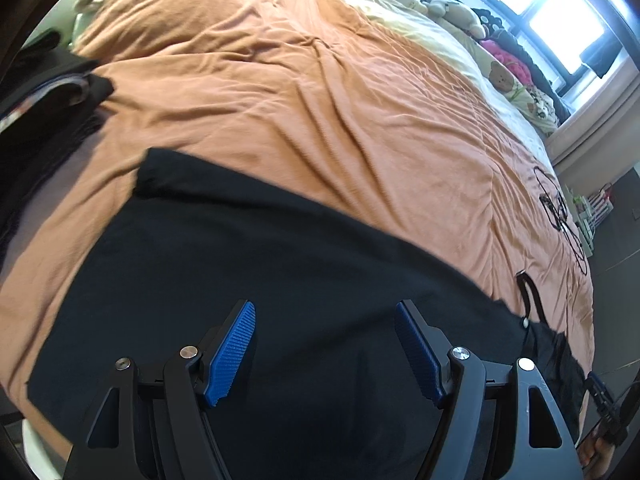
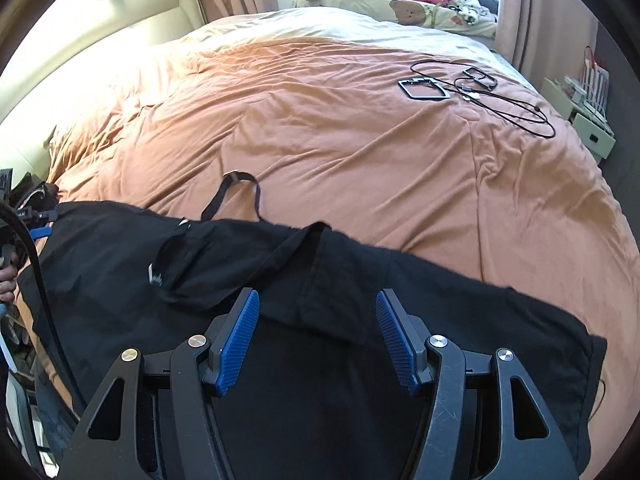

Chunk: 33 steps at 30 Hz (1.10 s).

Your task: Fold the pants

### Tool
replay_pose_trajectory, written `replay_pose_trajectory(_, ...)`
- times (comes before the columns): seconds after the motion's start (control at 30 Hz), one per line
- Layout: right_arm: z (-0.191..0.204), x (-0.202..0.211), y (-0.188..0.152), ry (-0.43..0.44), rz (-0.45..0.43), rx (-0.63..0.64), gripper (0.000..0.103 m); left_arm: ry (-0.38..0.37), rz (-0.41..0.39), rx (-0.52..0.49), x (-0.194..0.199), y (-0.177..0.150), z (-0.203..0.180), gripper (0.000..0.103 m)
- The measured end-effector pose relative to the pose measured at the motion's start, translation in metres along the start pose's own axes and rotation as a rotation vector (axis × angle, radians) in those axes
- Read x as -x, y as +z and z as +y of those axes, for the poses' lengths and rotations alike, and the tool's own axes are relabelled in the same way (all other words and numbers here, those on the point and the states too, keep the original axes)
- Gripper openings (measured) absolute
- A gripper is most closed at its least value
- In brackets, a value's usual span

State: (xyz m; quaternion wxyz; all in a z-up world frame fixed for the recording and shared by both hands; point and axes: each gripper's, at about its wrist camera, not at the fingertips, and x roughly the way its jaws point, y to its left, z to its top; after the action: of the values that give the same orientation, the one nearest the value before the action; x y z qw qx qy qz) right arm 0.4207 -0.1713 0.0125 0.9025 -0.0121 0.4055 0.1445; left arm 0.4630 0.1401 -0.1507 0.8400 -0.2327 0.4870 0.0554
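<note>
Left hand-held gripper (image 1: 325, 312) tilts downward over black pants (image 1: 240, 260), parted, empty; right hand-held gripper (image 2: 318, 300) likewise.

Black pants (image 1: 280, 264) lie flat across the near edge of the bed, drawstring loop (image 2: 240, 192) extending outward.

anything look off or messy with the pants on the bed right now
A black strap trails loose off the far edge of the black pants onto the orange duvet. Black cables also lie tangled across the bed.
</note>
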Motion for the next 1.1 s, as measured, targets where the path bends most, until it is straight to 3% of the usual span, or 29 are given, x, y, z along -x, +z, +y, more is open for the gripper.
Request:
replay_pose_trajectory(0.33, 0.005, 0.034, -0.039, 0.014, -0.024, -0.076, 0.060, 0.000, -0.045, 0.010, 0.038, -0.028, 0.058, 0.074)
replay_pose_trajectory(0.73, 0.020, 0.068, -0.099, -0.037, -0.041, -0.171, 0.060, 0.008, -0.130, 0.142, 0.093, -0.052, 0.143, 0.074)
replay_pose_trajectory(1.1, 0.042, 0.080, -0.136, -0.030, -0.033, -0.228, 0.060, -0.111, -0.082, 0.233, 0.085, -0.071, 0.177, 0.074)
